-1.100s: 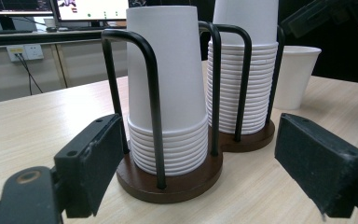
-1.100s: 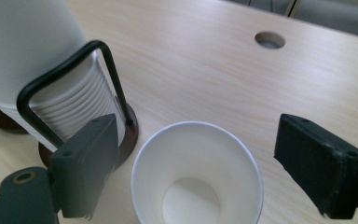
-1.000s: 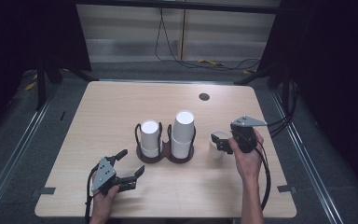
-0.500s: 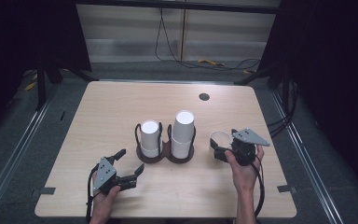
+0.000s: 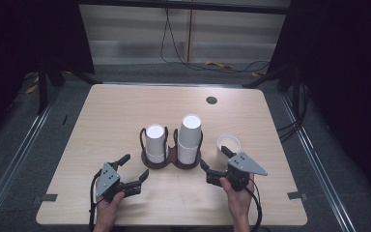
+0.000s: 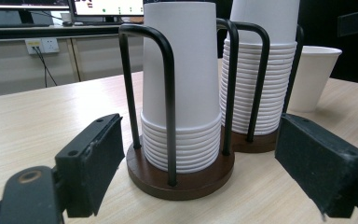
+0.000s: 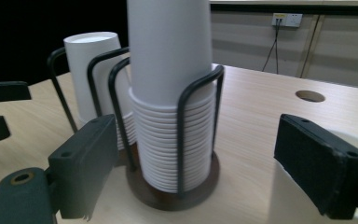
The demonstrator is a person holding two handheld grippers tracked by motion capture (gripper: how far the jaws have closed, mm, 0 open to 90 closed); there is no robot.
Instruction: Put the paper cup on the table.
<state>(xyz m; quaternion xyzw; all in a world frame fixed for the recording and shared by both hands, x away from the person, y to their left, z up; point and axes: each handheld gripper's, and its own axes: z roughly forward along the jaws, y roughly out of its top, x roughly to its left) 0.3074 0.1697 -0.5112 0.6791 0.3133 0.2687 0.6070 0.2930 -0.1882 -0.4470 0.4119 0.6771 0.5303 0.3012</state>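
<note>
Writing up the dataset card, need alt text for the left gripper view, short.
Between the open black jaws of the left gripper, two stacks of upside-down white paper cups stand in a dark wire holder with round wooden bases on a pale wood table. A single upright cup stands behind them at the right.

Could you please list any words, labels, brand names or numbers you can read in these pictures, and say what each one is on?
None can be read.
The stacked paper cups and the single paper cup are plain white, with no print visible.
The monitor beyond the table in the left gripper view shows coloured marks too small and blurred to read.
The wall socket bears no legible marking.
</note>
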